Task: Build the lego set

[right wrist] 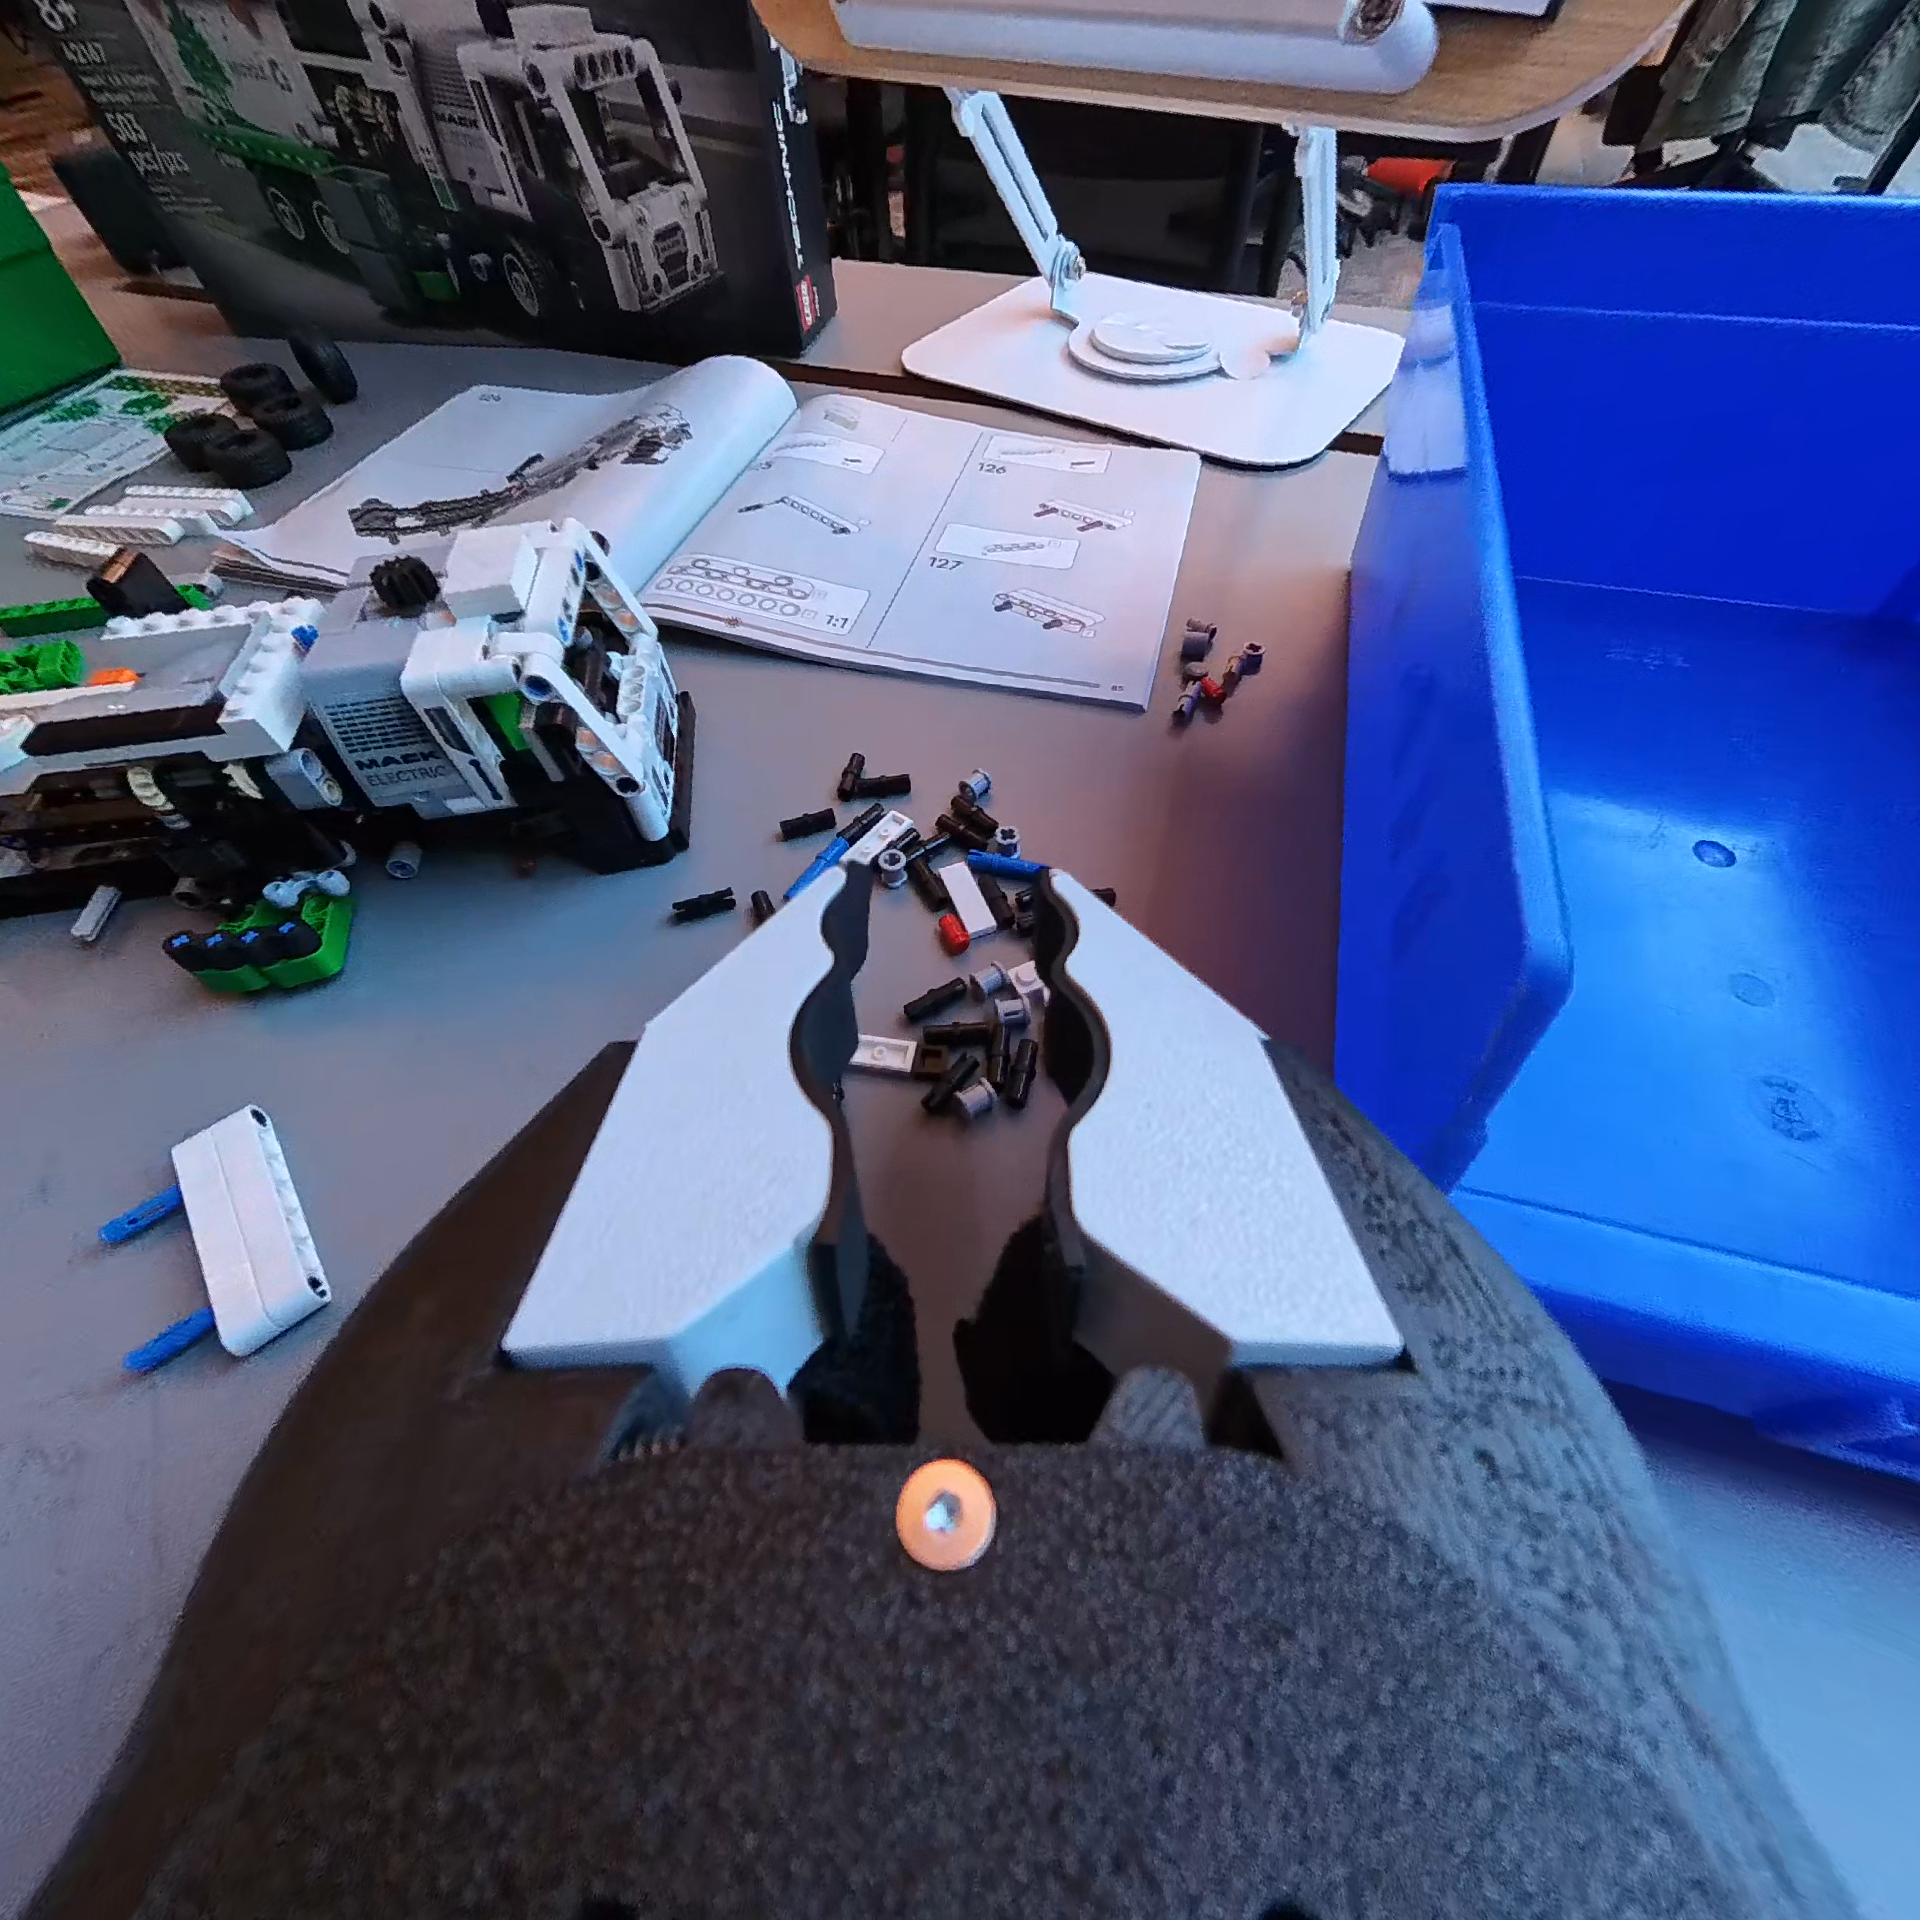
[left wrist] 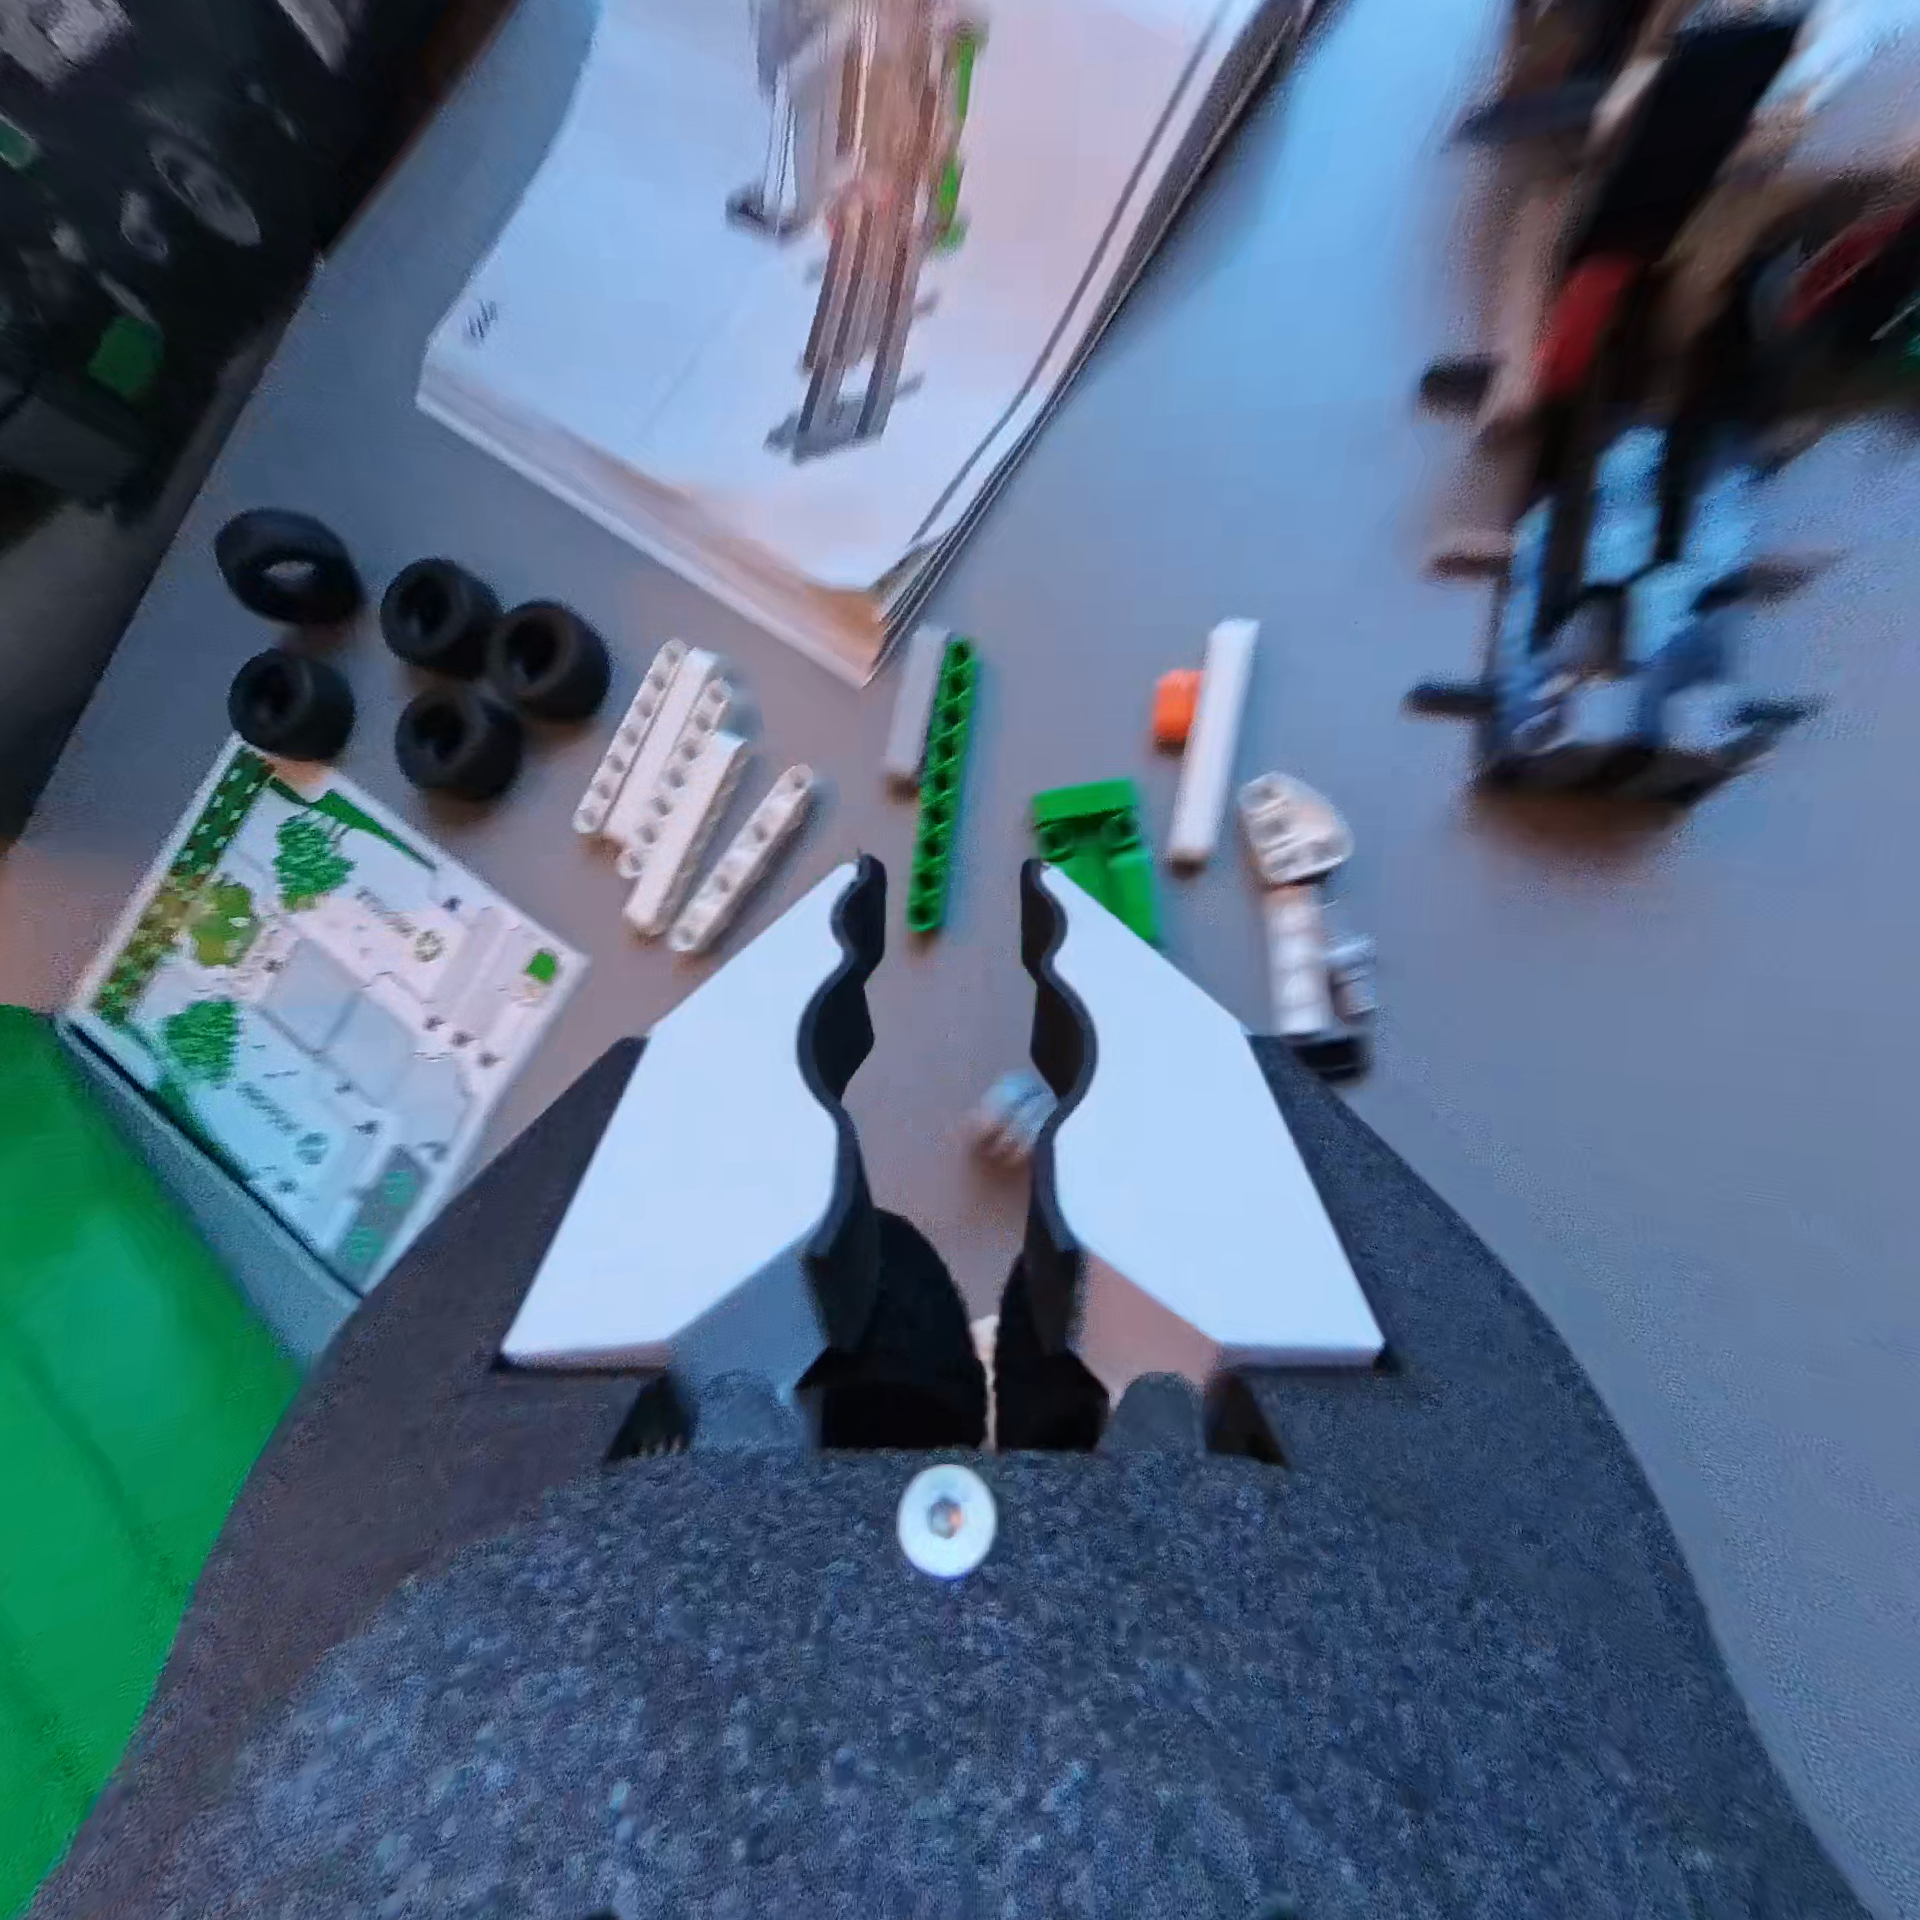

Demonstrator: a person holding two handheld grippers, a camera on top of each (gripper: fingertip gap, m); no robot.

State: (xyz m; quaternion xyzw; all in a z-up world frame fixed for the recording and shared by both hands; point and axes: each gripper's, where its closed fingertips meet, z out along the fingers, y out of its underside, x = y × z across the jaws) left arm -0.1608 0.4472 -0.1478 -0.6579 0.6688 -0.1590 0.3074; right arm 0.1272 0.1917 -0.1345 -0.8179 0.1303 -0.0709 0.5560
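Observation:
My left gripper (left wrist: 951,883) is open and empty above the grey table, over a long green beam (left wrist: 943,784), a green block (left wrist: 1096,847) and several white beams (left wrist: 686,790). Black tyres (left wrist: 436,665) lie to the left. My right gripper (right wrist: 951,888) is open and empty above a scatter of small black, grey and blue pins (right wrist: 961,966). The partly built white truck (right wrist: 416,707) lies to its left. A white panel with blue pins (right wrist: 249,1226) lies at the near left. The open instruction booklet (right wrist: 914,540) lies beyond.
A big blue bin (right wrist: 1662,790) stands at the right. The set's box (right wrist: 468,156) and a white stand's base (right wrist: 1143,364) are at the back. A sticker sheet (left wrist: 312,987) and a green box (left wrist: 104,1351) lie at the left. The truck is blurred in the left wrist view (left wrist: 1662,520). About 40 cm separates my left fingertips from my right. About 4 cm separates my left fingertips from the green block (left wrist: 1096,847).

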